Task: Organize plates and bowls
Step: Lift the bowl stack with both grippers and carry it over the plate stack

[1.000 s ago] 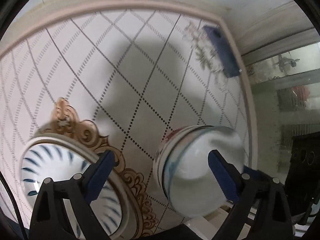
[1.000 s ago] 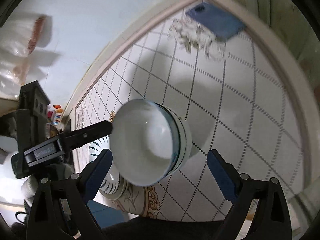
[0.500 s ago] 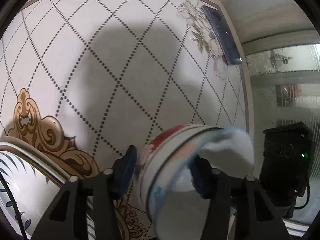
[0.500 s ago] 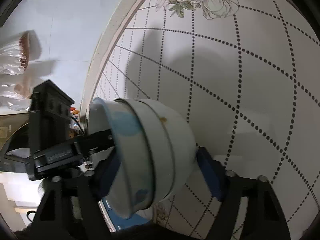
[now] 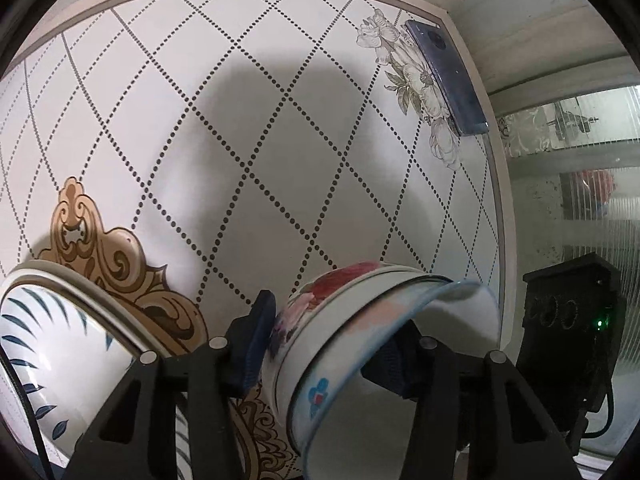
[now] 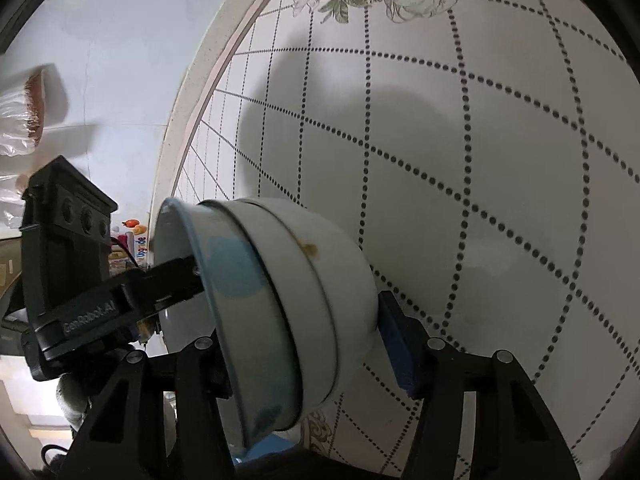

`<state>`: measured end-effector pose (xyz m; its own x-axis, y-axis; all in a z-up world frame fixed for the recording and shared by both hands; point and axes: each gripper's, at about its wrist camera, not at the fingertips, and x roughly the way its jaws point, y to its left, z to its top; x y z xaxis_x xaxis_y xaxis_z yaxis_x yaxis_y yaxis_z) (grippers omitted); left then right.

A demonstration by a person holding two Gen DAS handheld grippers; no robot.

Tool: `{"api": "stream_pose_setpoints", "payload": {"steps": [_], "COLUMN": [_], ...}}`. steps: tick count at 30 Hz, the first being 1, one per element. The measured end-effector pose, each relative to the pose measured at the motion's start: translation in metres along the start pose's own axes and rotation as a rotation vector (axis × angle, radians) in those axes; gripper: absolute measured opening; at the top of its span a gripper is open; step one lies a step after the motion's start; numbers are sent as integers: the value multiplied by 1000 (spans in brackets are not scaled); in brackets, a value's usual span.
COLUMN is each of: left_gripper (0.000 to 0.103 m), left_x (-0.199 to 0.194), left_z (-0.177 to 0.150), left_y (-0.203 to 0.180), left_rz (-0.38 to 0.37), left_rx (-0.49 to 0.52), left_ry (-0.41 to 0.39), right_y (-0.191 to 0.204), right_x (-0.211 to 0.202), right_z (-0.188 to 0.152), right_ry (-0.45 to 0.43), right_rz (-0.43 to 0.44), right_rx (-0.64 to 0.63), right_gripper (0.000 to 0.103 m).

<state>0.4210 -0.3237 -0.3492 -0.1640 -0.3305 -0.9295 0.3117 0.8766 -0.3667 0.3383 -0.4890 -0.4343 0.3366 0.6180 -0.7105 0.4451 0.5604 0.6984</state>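
Two nested bowls [image 5: 360, 340] are tipped on edge above the patterned table [image 5: 248, 128], gripped from both sides. The left gripper [image 5: 324, 344] clamps across their wall, one pad on the flowered outside, the other inside the rim; its jaws have just been closing. The right gripper [image 6: 304, 336] has also been closing, the bowls [image 6: 288, 300] between its pads, the right pad touching the base. A leaf-patterned plate [image 5: 52, 352] lies near left; a phone [image 5: 448, 76] lies far right.

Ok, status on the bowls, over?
Left gripper and right gripper, jaws just closing, both clamp the tilted bowl stack. Leaf plate beside it, lower left. Phone at far table edge.
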Motion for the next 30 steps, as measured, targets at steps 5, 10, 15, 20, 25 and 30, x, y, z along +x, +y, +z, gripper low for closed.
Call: {"api": "stream_pose_setpoints", "payload": {"steps": [5,10,15,20,25,30], "left_gripper": [46,46,46,46,46,46], "left_x": [-10,-23,-46,-71,-92,-106], "left_z": [-3,-5,-11,-21,-33,-51], "left_y": [3,10,25,47,81,122], "left_rz": [6,-1,-6,2,9,19], "left_rx": [-4,-30,-61,-104,-171,-256], "left_ry": [-13,-26,-51,-84,-115,-140], "right_y": [7,22,49,79,110,133], "right_x": [1,1,5,13,29,55], "right_z": [-2,-3,-5,-7,-15,-24], "right_ry": [4,13,35,69,130,199], "right_rz": [5,7,12,22,24,27], "right_rx": [4,-14,-46,-89,-158,-210], "right_gripper": [61,61,61,61,61,61]}}
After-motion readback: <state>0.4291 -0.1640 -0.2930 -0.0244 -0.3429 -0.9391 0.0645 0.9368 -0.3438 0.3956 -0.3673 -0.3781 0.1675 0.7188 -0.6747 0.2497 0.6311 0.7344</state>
